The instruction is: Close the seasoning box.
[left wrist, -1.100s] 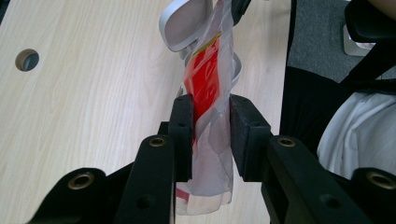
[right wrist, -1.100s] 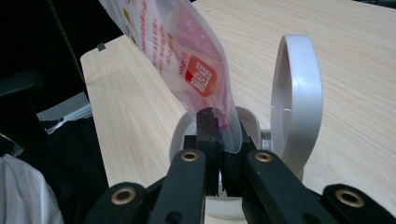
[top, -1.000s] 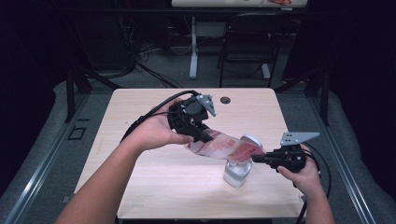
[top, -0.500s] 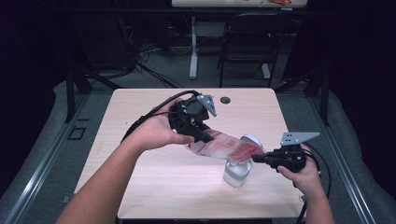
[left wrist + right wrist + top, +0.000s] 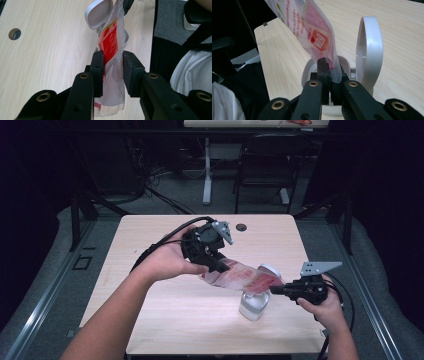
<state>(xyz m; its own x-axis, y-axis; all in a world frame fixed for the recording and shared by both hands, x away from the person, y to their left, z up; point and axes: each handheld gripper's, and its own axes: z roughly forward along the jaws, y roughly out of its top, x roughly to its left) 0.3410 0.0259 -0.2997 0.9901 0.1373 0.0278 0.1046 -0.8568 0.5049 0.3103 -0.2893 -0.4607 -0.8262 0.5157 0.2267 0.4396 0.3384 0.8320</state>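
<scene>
A clear plastic pouch with red print (image 5: 245, 276) hangs slanted above the table, stretched between both grippers. My left gripper (image 5: 220, 266) holds its upper end; in the left gripper view the pouch (image 5: 111, 45) sits squeezed between the two pads of my left gripper (image 5: 114, 72). My right gripper (image 5: 276, 290) pinches the lower end, and in the right gripper view its jaws (image 5: 329, 72) are shut on the pouch's (image 5: 312, 27) bottom edge. Directly below stands a small white container (image 5: 254, 304) with its round hinged lid (image 5: 368, 50) standing up.
The light wooden table (image 5: 165, 240) has a round cable hole (image 5: 241, 227) near its far edge. A black chair (image 5: 265, 165) and a desk leg stand beyond it. Black cables trail from both grippers. The table's near edge lies close to the container.
</scene>
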